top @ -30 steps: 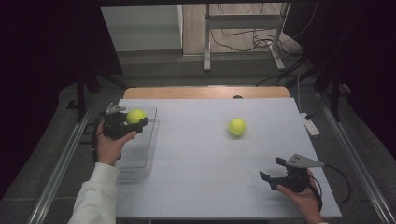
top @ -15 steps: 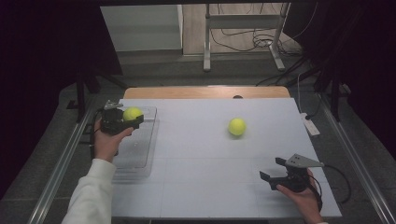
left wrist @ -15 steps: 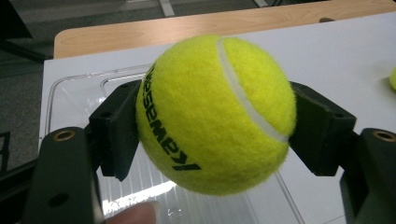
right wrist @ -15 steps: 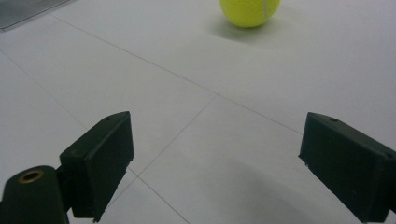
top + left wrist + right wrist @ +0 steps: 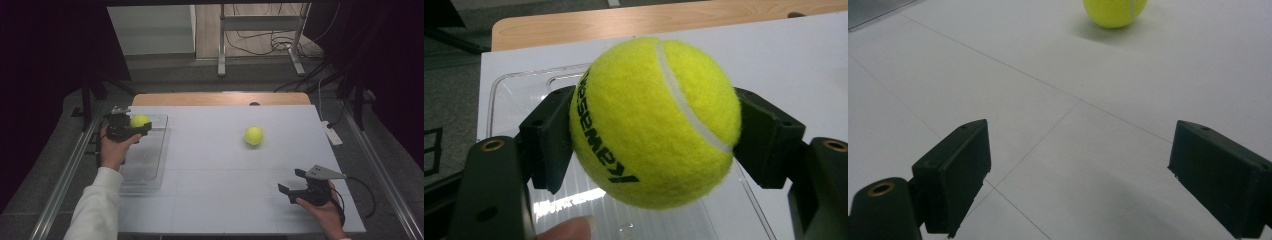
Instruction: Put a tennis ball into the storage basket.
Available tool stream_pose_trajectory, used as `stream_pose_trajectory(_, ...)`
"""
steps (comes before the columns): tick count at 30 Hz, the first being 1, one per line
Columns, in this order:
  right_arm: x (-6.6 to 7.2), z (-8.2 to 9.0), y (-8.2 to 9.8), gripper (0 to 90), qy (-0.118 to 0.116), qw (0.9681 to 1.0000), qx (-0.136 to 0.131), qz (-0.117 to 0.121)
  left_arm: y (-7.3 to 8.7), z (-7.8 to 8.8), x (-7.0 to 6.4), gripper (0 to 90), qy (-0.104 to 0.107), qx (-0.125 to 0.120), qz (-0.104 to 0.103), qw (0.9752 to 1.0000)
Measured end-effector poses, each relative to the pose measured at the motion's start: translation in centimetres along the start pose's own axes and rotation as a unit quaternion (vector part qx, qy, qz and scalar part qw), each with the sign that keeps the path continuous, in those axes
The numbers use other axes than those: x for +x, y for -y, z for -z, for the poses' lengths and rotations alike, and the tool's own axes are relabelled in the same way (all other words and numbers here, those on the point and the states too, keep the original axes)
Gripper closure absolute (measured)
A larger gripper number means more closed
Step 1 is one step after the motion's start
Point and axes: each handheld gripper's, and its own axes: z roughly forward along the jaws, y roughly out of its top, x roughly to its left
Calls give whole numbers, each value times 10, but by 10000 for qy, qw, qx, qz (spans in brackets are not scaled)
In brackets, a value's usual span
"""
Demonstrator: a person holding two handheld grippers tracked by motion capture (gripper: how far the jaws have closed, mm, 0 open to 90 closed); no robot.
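Ball (image 5: 655,121) one sits pinched in my left fingers (image 5: 548,141), held over the clear tray (image 5: 148,162) at the table's (image 5: 210,200) left edge, not yet dropped in. Second ball (image 5: 254,135) waits mid-table; my right gripper (image 5: 291,183) rests there, fingers spread and empty.

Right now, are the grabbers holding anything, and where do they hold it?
The left gripper squeezes a fuzzy yellow tennis ball by its opposite sides. The right gripper is open, holding nothing.

Plenty of bare table (image 5: 220,170) for me mid-way; just the loose tennis ball (image 5: 254,135) toward the far edge, clear tray (image 5: 150,170) hugging the left edge.
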Motion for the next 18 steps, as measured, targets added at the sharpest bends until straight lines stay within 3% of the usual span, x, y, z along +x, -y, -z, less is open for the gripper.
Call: stream_pose_trajectory(18,0,-1,0,102,0,10000,16,-1,1,-11,9,263,-174,253,27,9995)
